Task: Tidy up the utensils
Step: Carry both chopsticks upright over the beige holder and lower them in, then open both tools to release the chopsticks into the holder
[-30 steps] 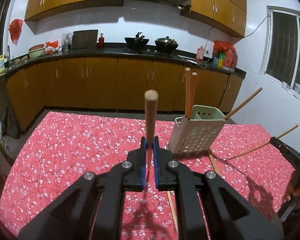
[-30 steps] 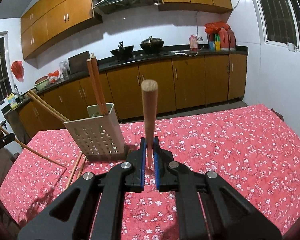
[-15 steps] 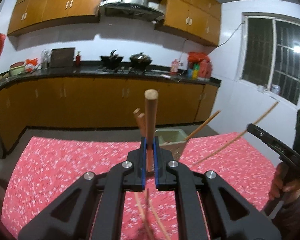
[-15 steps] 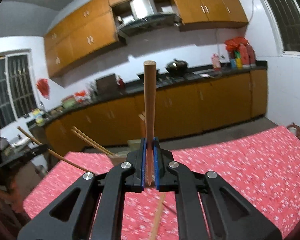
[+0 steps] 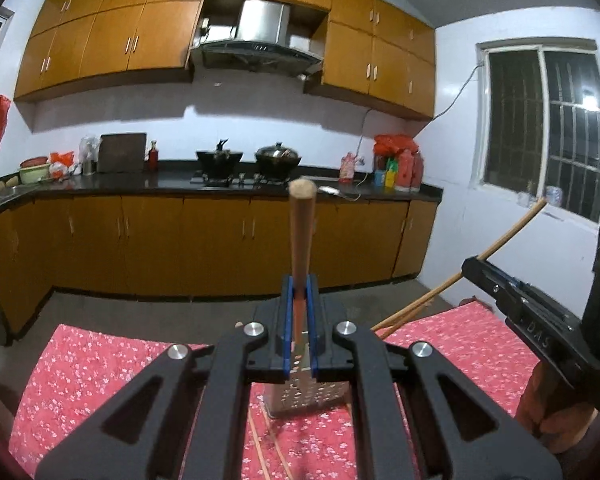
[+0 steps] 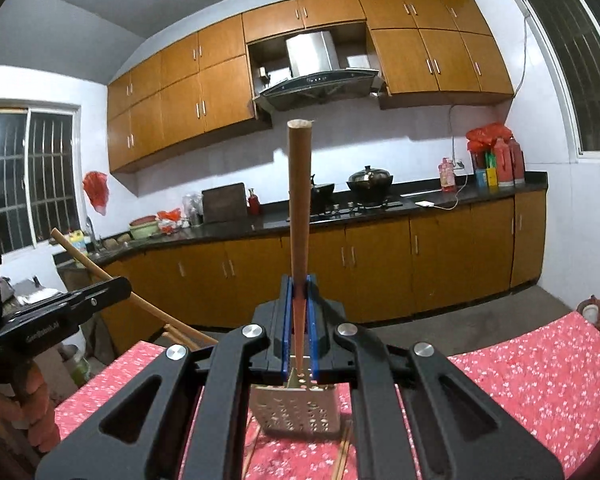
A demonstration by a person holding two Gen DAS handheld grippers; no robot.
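From where I sit, a kitchen fills both feeds. Orange-brown wall cabinets (image 5: 228, 36) run across twelve o'clock, with a steel range hood (image 5: 260, 44) set among them. Below, a dark countertop (image 5: 172, 184) tops matching base cabinets (image 5: 212, 248); two black woks (image 5: 278, 156) stand on the hob. White walls (image 5: 452, 92) look bluish under the indoor light. At three o'clock I see a barred window (image 5: 544, 160), dark outside; another barred window (image 6: 32, 176) sits at nine on the right feed. Grey floor (image 6: 480, 316) lies beyond the red floral tablecloth (image 5: 84, 364).
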